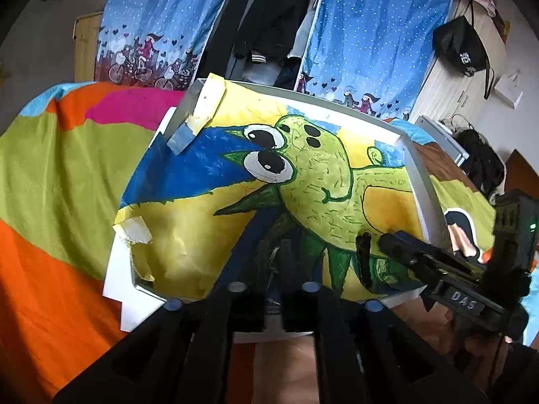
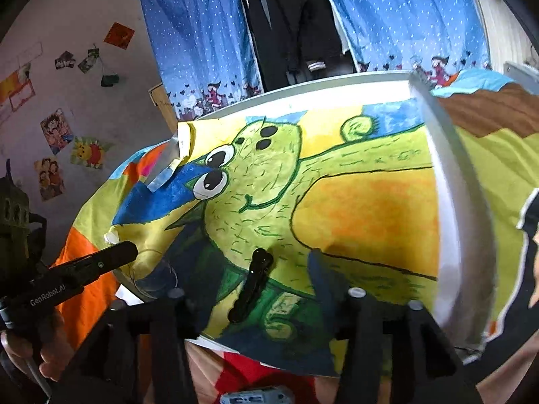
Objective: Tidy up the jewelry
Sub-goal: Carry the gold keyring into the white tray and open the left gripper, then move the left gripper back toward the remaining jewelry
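The black hair clip lies on the painted tray between the right tool's parted fingers, untouched. The left tool, nearly closed, hides its own fingertips; the right view alone shows a clear cup beside it.

Blue polka-dot curtains printed with cartoon cyclists hang at the back, parted on dark clothes. A bedspread of green, orange and pink blocks covers the bed. Posters and photos dot the pale wall on the left.
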`<action>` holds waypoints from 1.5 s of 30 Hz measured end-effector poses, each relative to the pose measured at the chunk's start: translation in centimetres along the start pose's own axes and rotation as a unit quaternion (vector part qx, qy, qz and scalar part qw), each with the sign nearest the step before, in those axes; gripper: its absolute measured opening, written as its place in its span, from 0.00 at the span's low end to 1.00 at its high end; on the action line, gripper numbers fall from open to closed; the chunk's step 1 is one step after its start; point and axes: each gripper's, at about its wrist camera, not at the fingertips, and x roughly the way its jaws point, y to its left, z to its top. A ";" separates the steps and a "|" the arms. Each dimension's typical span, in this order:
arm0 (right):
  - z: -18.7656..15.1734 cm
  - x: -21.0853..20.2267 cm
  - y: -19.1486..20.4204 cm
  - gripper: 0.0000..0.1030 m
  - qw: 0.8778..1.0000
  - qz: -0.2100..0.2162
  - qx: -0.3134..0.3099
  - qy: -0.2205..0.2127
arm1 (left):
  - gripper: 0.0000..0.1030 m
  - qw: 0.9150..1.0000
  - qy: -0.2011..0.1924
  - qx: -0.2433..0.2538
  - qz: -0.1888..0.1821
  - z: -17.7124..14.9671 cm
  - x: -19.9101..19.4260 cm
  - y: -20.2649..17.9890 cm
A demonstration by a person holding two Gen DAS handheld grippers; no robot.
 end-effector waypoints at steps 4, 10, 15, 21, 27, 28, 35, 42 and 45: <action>-0.1 -1.9 0.3 0.69 1.000 -0.019 -0.009 -0.018 | 0.56 0.999 -0.035 0.006 0.012 -0.4 -2.1 -0.7; -0.5 -7.1 1.5 0.99 0.995 -0.054 -0.021 -0.086 | 0.81 0.997 -0.072 0.013 0.035 -1.1 -6.6 -2.2; -1.6 -11.7 3.1 1.00 0.987 -0.077 -0.038 -0.138 | 0.99 0.986 -0.148 0.041 0.065 -2.7 -11.5 -4.4; -3.2 -17.0 5.0 1.00 0.978 -0.085 -0.054 -0.181 | 0.99 0.979 -0.181 0.069 0.070 -5.6 -16.3 -6.5; -6.9 -20.9 6.9 1.00 0.973 -0.101 -0.068 -0.197 | 0.99 0.974 -0.206 0.064 0.071 -9.6 -20.3 -7.6; -7.5 -21.4 7.1 1.00 0.972 -0.105 -0.068 -0.199 | 0.99 0.974 -0.206 0.064 0.070 -10.1 -20.7 -7.7; -12.1 -24.5 8.1 1.00 0.971 -0.122 -0.049 -0.199 | 0.99 0.968 -0.218 0.080 0.092 -14.8 -24.2 -8.2; -16.0 -25.9 8.9 1.00 0.975 -0.136 -0.043 -0.172 | 0.99 0.973 -0.183 0.097 0.099 -19.2 -25.0 -7.8; -17.4 -26.2 9.1 1.00 0.976 -0.142 -0.033 -0.163 | 0.99 0.973 -0.179 0.107 0.103 -20.8 -25.2 -7.6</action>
